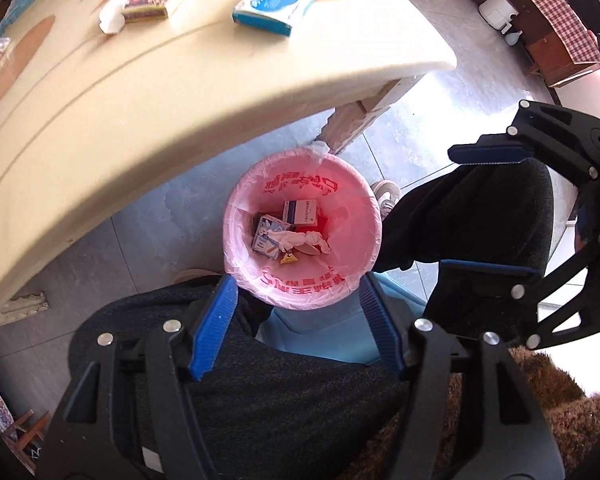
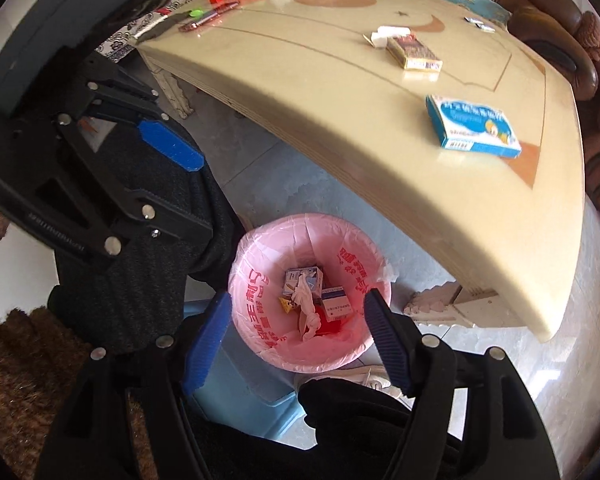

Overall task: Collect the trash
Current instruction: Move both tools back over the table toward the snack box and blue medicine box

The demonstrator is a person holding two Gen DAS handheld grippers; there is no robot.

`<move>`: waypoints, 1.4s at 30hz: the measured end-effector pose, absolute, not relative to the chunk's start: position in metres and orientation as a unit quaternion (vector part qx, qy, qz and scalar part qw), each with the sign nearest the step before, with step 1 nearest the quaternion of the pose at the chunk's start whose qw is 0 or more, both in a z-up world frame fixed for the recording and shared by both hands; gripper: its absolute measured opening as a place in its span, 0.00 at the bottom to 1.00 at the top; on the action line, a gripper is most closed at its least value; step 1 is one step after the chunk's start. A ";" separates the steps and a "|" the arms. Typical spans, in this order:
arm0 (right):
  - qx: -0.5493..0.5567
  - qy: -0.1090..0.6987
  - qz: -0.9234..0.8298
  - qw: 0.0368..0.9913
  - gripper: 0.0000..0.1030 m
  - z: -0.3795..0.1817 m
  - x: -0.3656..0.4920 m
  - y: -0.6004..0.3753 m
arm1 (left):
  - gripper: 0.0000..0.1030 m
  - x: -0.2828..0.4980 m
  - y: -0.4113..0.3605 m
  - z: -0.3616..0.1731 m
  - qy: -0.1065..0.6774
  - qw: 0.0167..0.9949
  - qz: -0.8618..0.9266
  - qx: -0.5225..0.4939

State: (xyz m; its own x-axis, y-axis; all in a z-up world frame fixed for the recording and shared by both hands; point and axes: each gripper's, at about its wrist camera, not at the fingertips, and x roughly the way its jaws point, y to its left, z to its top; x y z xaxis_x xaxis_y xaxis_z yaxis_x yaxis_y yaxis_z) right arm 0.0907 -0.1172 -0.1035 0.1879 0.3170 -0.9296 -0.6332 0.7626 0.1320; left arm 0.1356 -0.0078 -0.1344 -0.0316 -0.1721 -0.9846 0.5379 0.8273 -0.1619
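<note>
While you held both tools above the floor:
Left gripper [image 1: 298,320]: jaws spread, nothing between.
Right gripper [image 2: 298,336]: same.
Bin [image 1: 236,200]: 12 o'clock, holding boxes [image 1: 300,212], tissue [image 1: 296,238].

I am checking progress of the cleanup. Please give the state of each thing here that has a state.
Pink-lined round trash bin: upright, open, partly filled with small boxes and crumpled tissue.
Blue and white flat carton: lying on the table, closed.
Purple and yellow small box: lying on the table beside white tissue.
Left gripper: open, empty.
Right gripper: open, empty.
</note>
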 end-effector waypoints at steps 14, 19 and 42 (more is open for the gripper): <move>-0.204 0.433 0.335 0.812 0.87 0.034 0.144 -0.160 | 0.75 0.230 0.017 -0.005 0.657 0.732 -0.177 0.035; -0.230 0.417 0.348 0.808 0.89 0.056 0.166 -0.167 | 0.75 0.257 0.002 0.010 0.655 0.740 -0.153 -0.006; -0.265 0.417 0.390 0.777 0.90 0.017 0.271 -0.199 | 0.75 0.370 -0.024 -0.082 0.699 0.697 -0.060 -0.150</move>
